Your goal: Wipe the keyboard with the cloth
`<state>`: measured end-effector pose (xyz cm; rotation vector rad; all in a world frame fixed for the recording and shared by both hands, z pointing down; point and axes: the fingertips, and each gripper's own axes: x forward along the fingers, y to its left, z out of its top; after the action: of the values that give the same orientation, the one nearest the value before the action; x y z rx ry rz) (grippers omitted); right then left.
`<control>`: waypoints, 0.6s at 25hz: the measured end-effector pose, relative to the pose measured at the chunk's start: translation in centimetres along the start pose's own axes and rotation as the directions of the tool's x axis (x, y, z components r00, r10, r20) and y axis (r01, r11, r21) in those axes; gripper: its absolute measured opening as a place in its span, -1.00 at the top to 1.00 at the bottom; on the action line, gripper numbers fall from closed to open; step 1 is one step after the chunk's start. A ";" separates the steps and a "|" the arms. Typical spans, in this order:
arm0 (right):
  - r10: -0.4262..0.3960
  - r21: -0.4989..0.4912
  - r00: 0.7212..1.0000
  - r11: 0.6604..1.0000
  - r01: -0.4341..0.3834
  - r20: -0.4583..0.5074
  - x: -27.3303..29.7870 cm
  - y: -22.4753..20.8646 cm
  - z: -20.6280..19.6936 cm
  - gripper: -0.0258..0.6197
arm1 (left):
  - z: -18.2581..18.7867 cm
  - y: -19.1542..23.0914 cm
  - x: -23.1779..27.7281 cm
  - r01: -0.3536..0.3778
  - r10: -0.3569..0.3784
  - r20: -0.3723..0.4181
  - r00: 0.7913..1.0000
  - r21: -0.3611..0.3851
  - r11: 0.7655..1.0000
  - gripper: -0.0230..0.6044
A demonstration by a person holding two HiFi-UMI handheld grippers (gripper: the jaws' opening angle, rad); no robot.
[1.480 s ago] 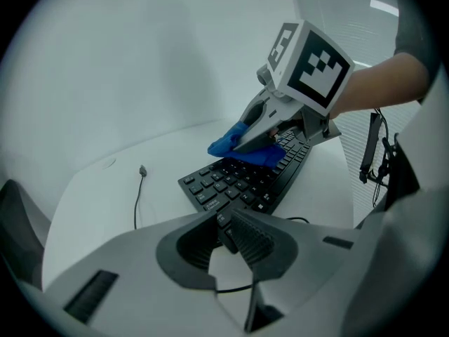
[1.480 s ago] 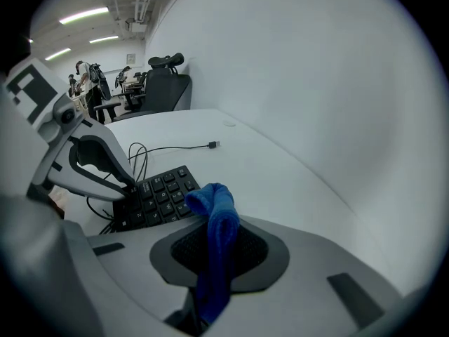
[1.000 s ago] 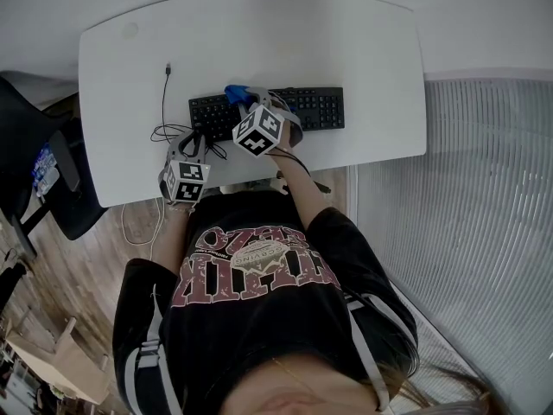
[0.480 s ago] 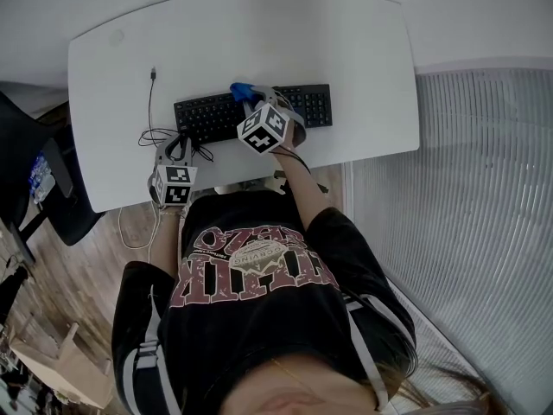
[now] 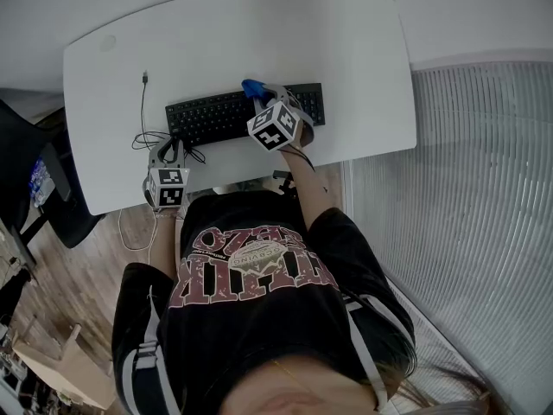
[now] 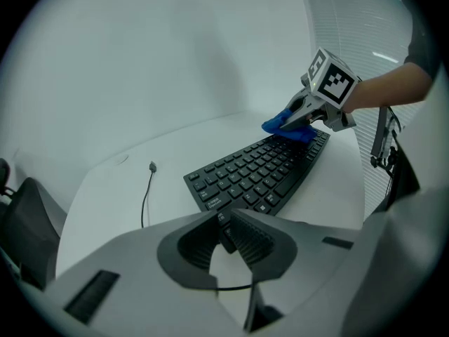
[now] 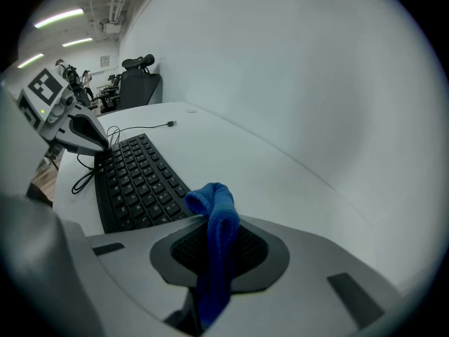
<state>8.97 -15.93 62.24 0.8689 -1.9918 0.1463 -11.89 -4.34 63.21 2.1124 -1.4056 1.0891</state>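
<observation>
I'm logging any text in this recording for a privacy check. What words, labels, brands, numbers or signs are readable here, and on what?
Nothing can be read for certain.
Print on the T-shirt: large letters, upside down and blurred, unreadable.
Key legends on the keyboard: too small to read.
On the marker cubes: square patterns only, no letters.
On the cloth: no label shows.

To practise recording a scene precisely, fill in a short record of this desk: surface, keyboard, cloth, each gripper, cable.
surface: white table
keyboard: black, flat on the table
cloth: blue, over keyboard's right half
right gripper: shut on cloth
left gripper: at keyboard's near left corner, apparently gripping it
cable: thin, black, left of keyboard
</observation>
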 end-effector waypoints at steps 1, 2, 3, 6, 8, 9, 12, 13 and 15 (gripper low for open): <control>-0.009 0.008 1.000 1.000 0.009 -0.004 -0.1 -0.5 -0.4 0.72 | 0.0 0.0 0.0 -0.004 0.004 -0.006 1.000 -0.001 1.000 0.63; -0.016 0.019 1.000 1.000 0.016 -0.007 -0.3 -1.1 -0.9 0.72 | -0.1 0.0 -0.1 -0.008 0.008 -0.017 1.000 -0.002 1.000 0.63; -0.020 0.033 1.000 0.999 0.021 -0.008 -0.4 -1.6 -1.2 0.72 | -0.1 0.0 -0.2 -0.011 0.011 -0.027 1.000 -0.004 1.000 0.63; -0.021 0.074 1.000 0.997 0.021 -0.001 -0.8 -2.6 -1.9 0.72 | 0.0 -0.1 -0.1 -0.023 0.023 -0.017 1.000 -0.007 1.000 0.64; -0.027 0.079 1.000 0.997 0.027 0.000 -0.8 -2.9 -2.1 0.72 | 0.0 -0.1 0.0 -0.032 0.031 -0.015 0.999 -0.005 0.999 0.64; -0.032 0.077 0.999 0.996 0.032 -0.002 -0.9 -3.1 -2.3 0.72 | -0.1 -0.1 -0.1 -0.035 0.035 -0.023 0.999 -0.004 0.999 0.64; -0.050 0.078 0.999 0.996 0.050 -0.010 -1.1 -3.8 -2.9 0.72 | -0.3 0.0 -0.3 -0.043 0.043 -0.039 0.998 -0.006 0.999 0.64; -0.056 0.082 0.998 0.995 0.057 -0.013 -1.3 -4.1 -3.1 0.72 | -0.2 0.0 -0.3 -0.045 0.045 -0.039 0.998 -0.008 0.999 0.64; -0.068 0.096 0.997 0.993 0.070 -0.021 -1.5 -4.9 -3.6 0.72 | -0.2 0.0 -0.3 -0.049 0.048 -0.032 0.998 -0.016 0.999 0.64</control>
<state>15.10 -17.27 62.00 0.9942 -1.9487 0.2114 -12.08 -4.04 63.12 2.0506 -1.4530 1.1206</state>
